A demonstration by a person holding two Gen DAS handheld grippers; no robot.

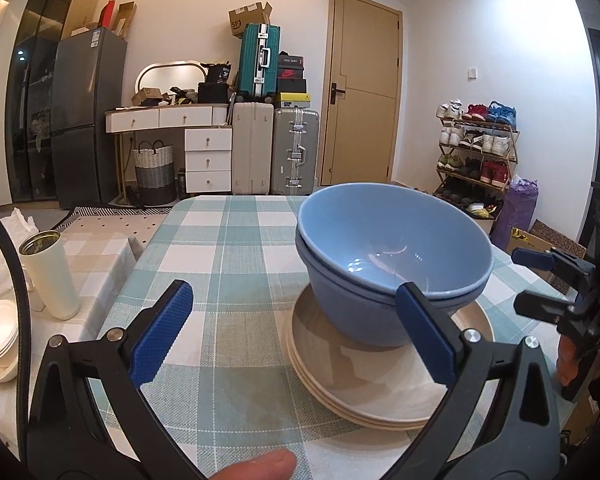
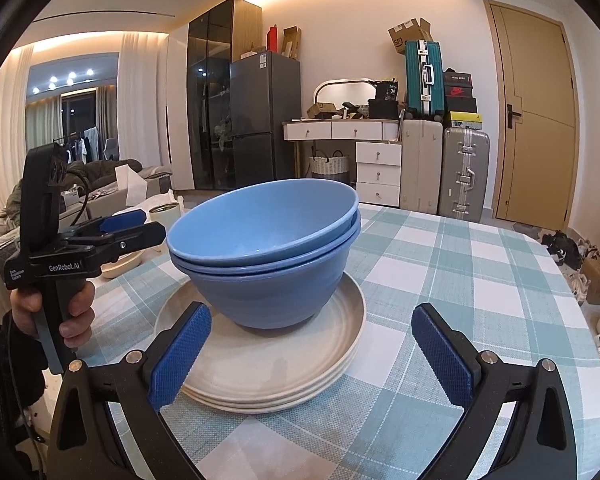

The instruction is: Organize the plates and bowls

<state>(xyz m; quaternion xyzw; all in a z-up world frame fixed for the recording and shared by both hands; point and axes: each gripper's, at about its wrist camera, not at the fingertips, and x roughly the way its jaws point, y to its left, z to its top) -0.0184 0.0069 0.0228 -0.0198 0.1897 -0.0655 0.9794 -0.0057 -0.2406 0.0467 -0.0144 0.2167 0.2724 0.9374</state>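
blue bowls stacked on plates, both grippers released

blue bowls [image 2: 268,256], nested and empty, sit centre frame on cream plates [image 2: 276,360] on the checked tablecloth [image 2: 440,264]. left gripper [image 1: 296,328] and right gripper [image 2: 308,352] gape wide, holding nothing. risk: a nudge from a finger could tip the tilted top bowl or slide the stack.

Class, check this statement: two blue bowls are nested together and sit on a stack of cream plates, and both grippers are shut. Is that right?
Not quite. Both wrist views show the left gripper and right gripper open, holding nothing. The blue bowls do sit nested on the cream plates.
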